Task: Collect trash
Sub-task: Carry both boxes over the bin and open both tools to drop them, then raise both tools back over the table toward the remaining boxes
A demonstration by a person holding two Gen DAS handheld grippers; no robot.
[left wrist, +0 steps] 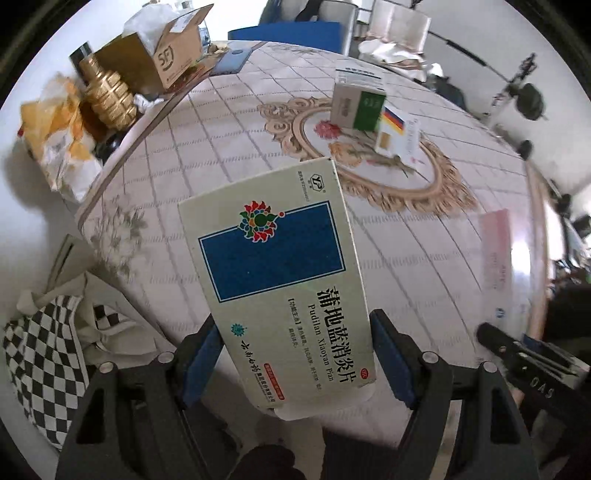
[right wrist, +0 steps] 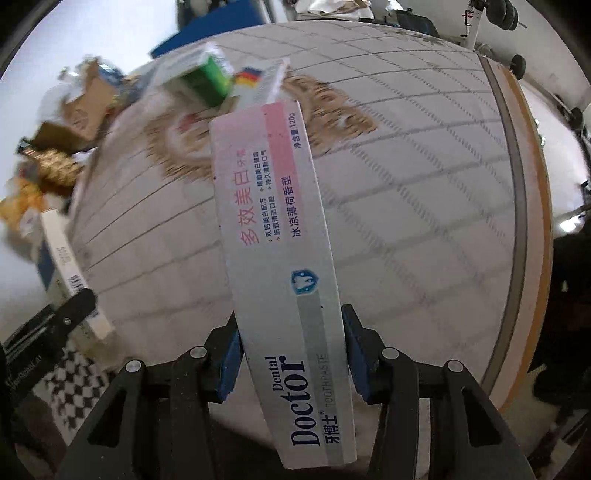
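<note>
My left gripper [left wrist: 295, 354] is shut on a flat pale medicine box with a blue rectangle [left wrist: 273, 280], held above the patterned table [left wrist: 207, 147]. My right gripper [right wrist: 291, 354] is shut on a long pink and grey Dental Doctor toothpaste box [right wrist: 273, 236], held above the same table [right wrist: 424, 184]. The toothpaste box shows blurred at the right of the left wrist view [left wrist: 496, 251]. A green and white box [left wrist: 356, 101] and a white box with a flag stripe [left wrist: 397, 138] stand near the table's middle; both also show in the right wrist view, the green one [right wrist: 203, 79] and the striped one [right wrist: 258, 83].
A black and white checkered bag [left wrist: 40, 354] lies on the floor at lower left. An open cardboard box [left wrist: 162, 55], a gold bottle [left wrist: 107, 98] and crumpled wrappers [left wrist: 62, 136] sit at the table's far left edge. A blue chair [left wrist: 291, 35] stands behind the table.
</note>
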